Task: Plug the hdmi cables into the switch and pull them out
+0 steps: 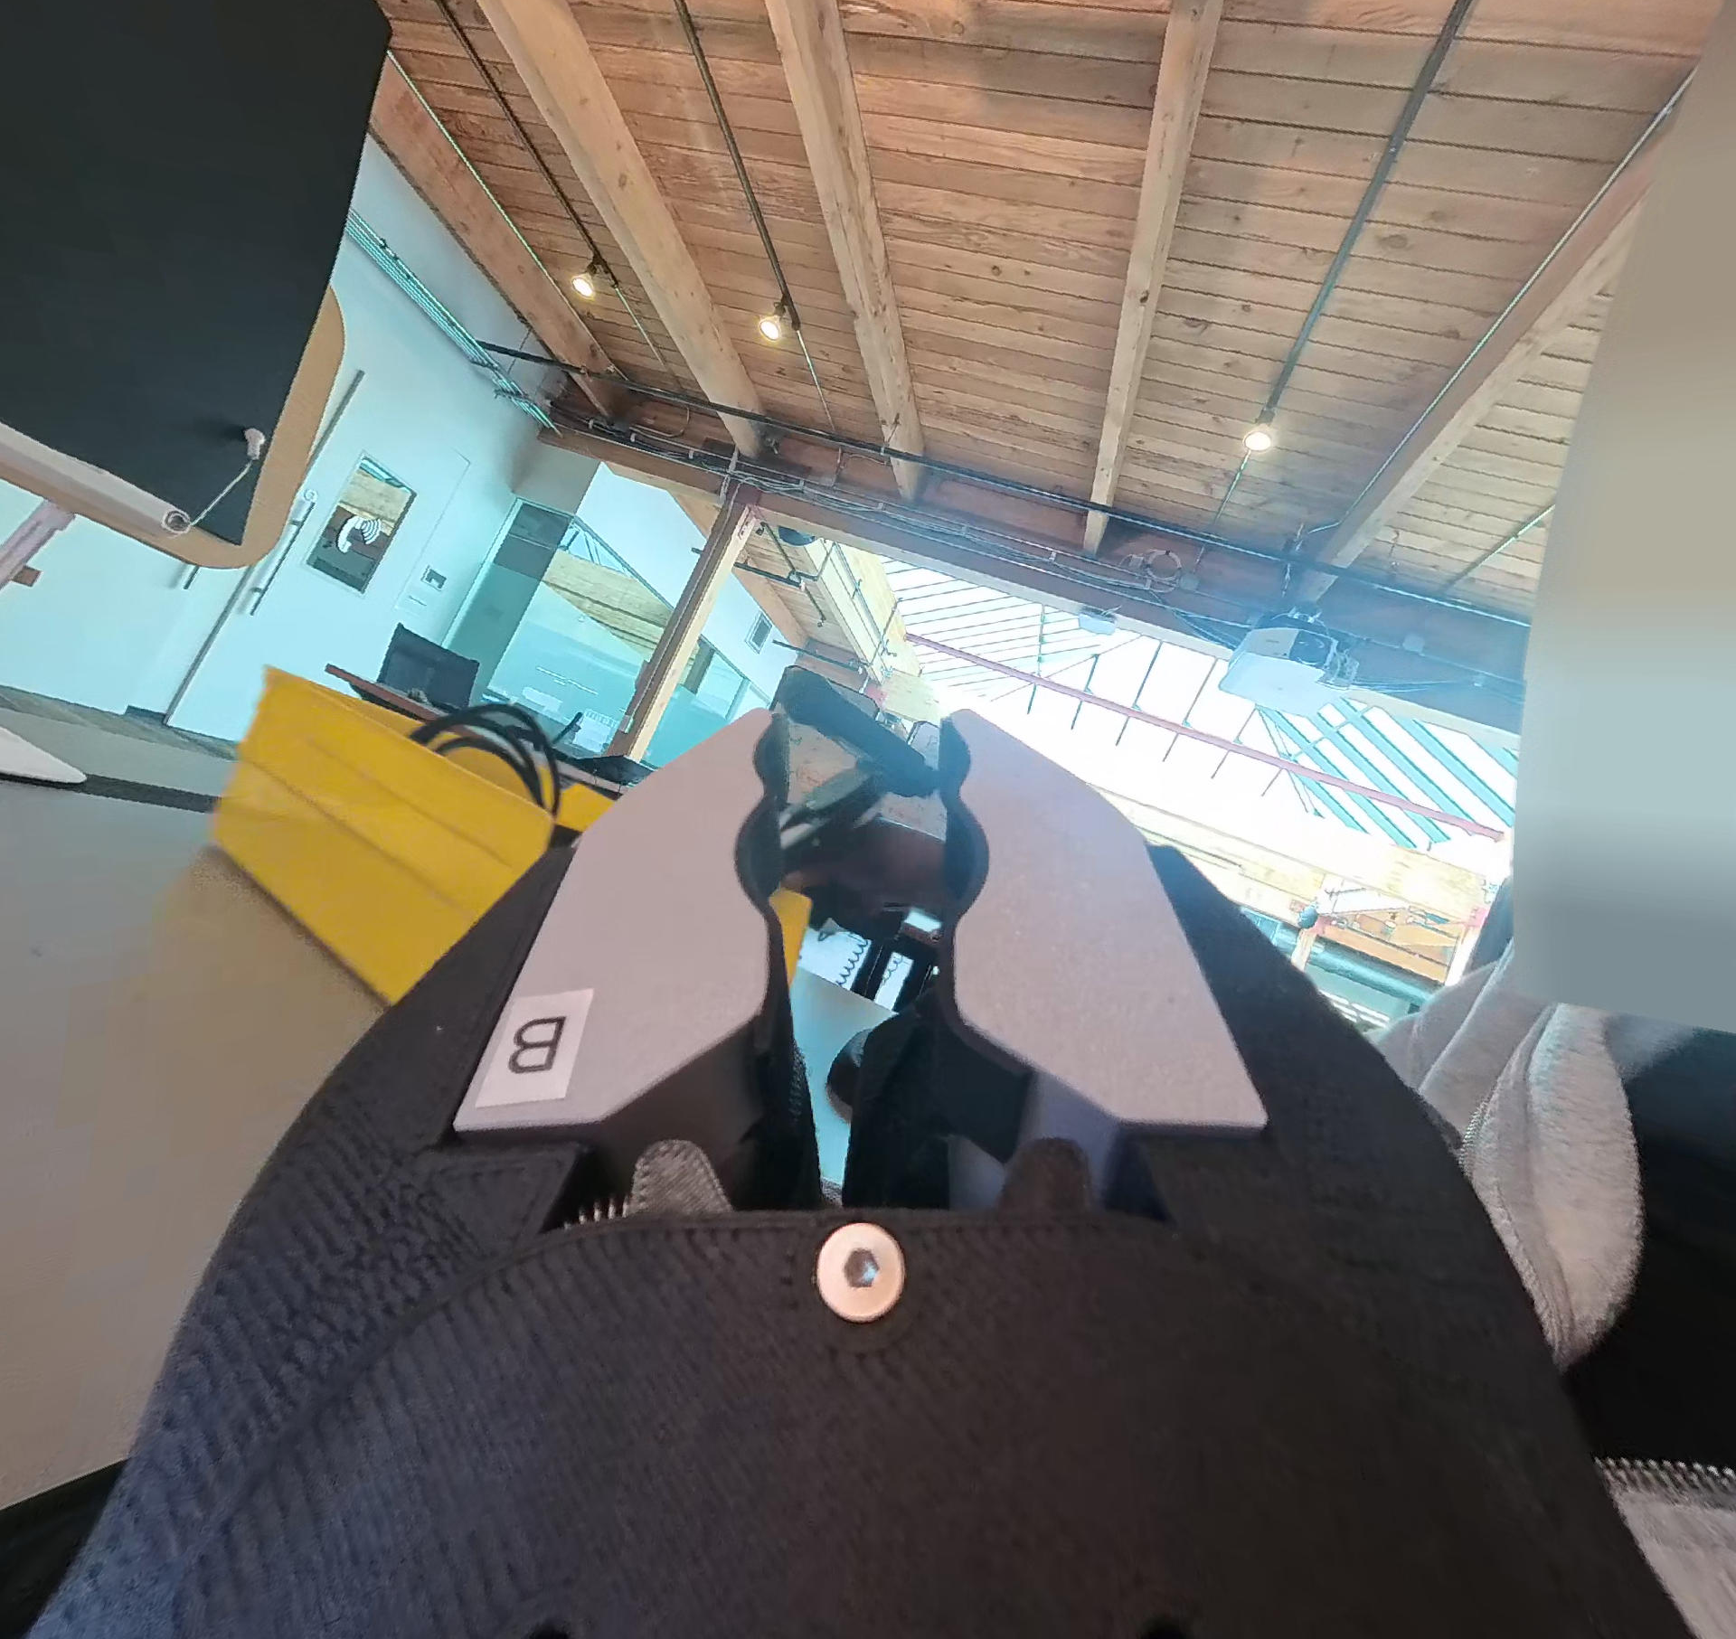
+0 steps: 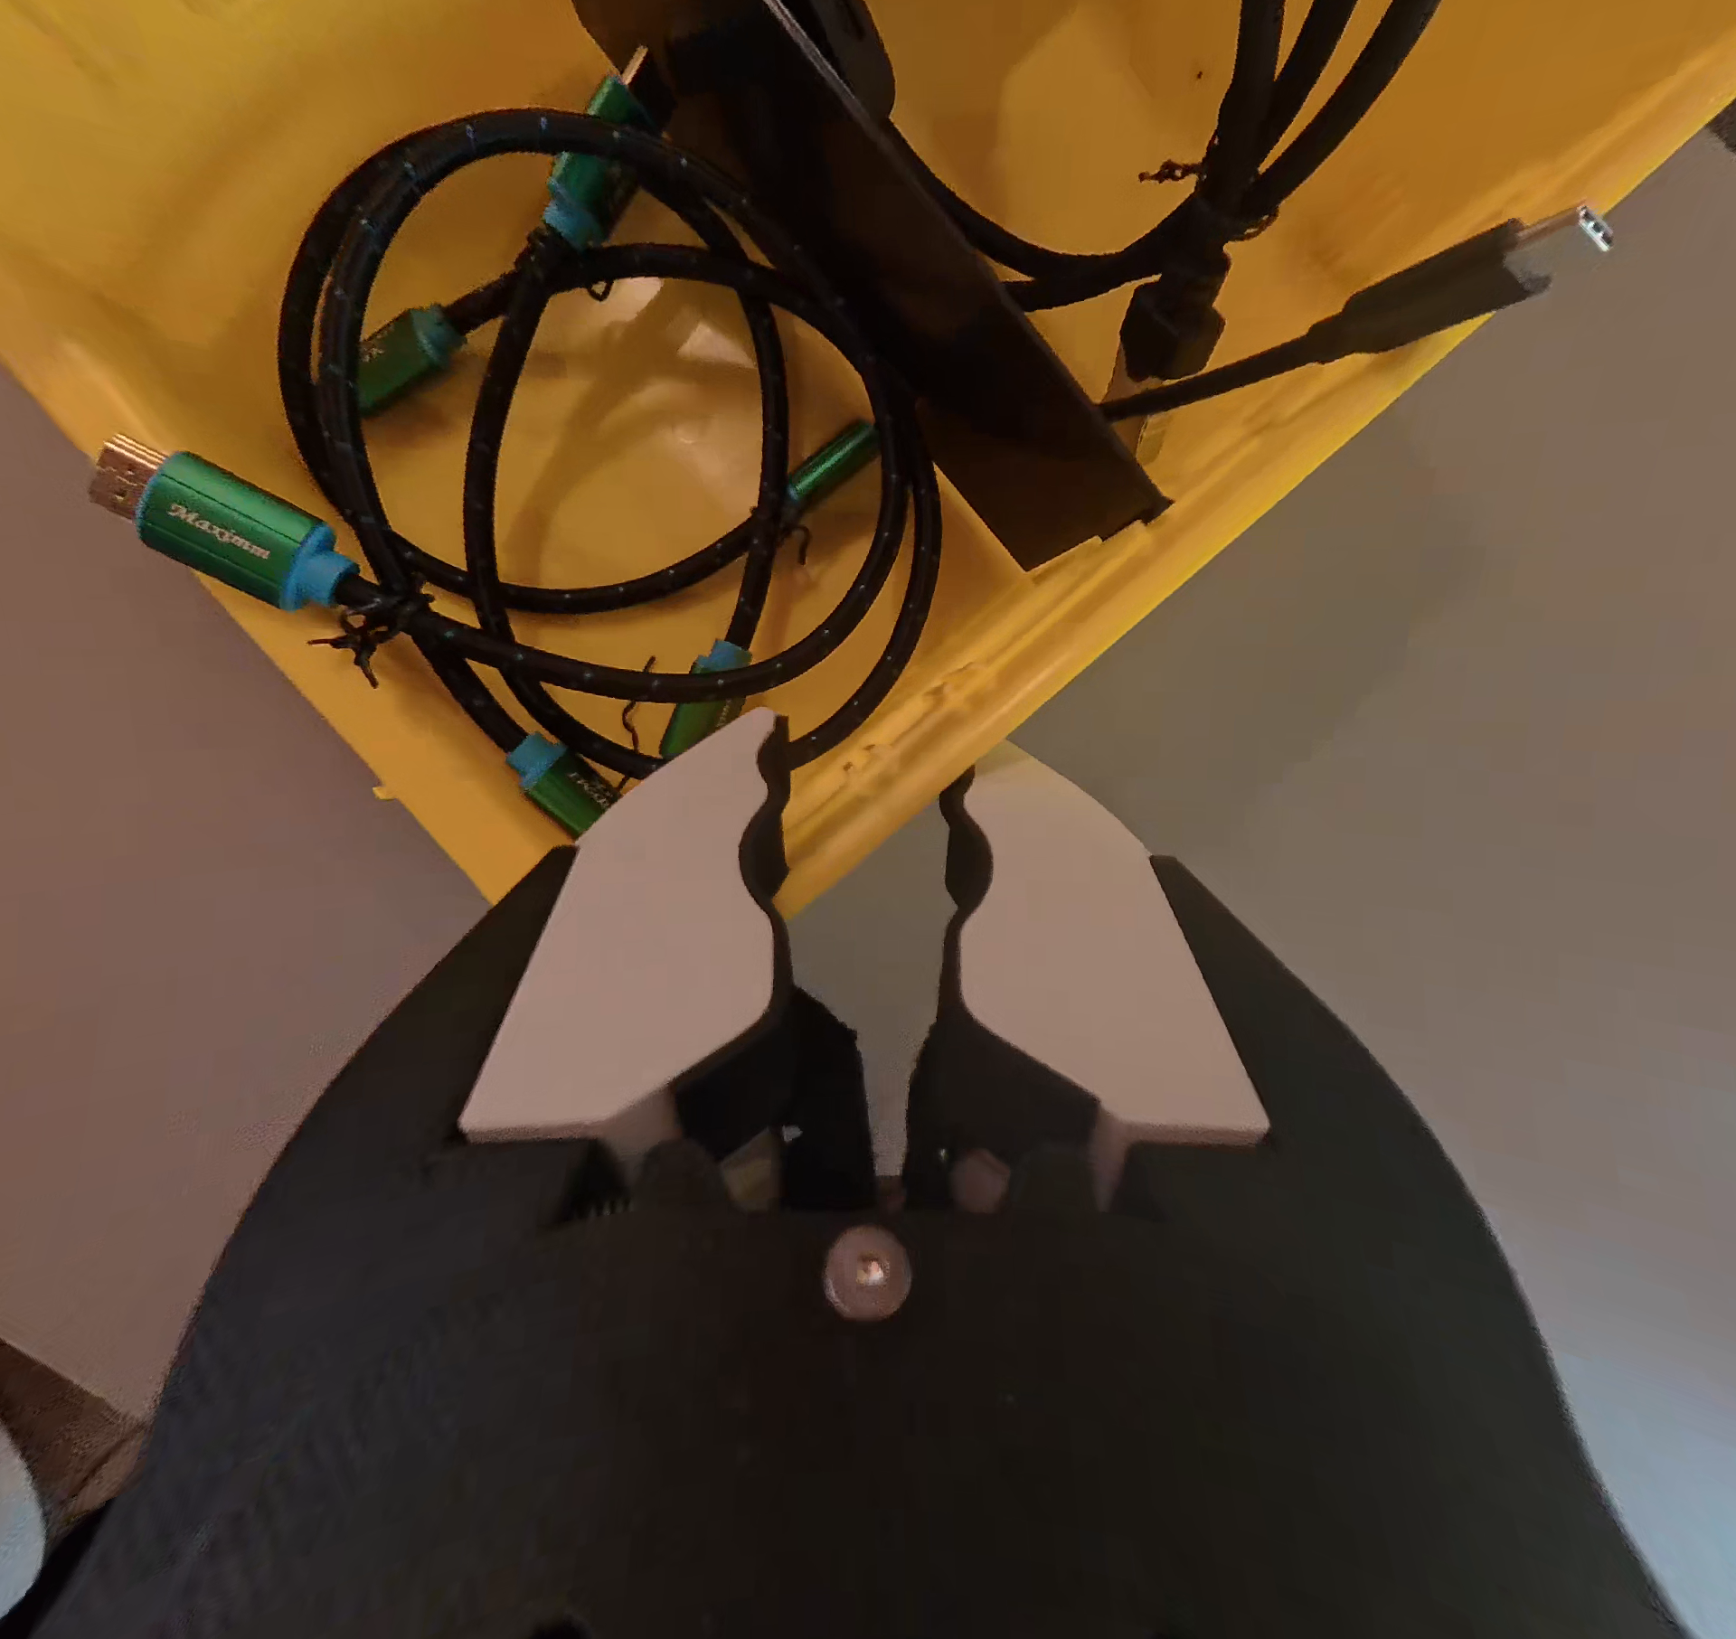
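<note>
In the right wrist view, braided black HDMI cables [image 2: 601,373] with green plugs lie coiled in the left compartment of a yellow bin [image 2: 1033,645]. One green plug [image 2: 225,523] hangs over the bin's left rim. My right gripper [image 2: 860,749] hovers above the bin's near corner with its jaws apart and empty. My left gripper [image 1: 860,730] points up towards the ceiling, jaws equally apart. A small dark object with a metal part [image 1: 850,749] shows between its tips. I cannot tell if it is gripped. I cannot pick out the switch.
A black divider [image 2: 939,279] splits the bin. The right compartment holds a tied black cable bundle [image 2: 1249,91] and a black plug with a metal tip [image 2: 1465,274] over the rim. The bin [image 1: 357,805] stands on a beige table [image 1: 141,1030]. A grey sleeve [image 1: 1550,1124] is at right.
</note>
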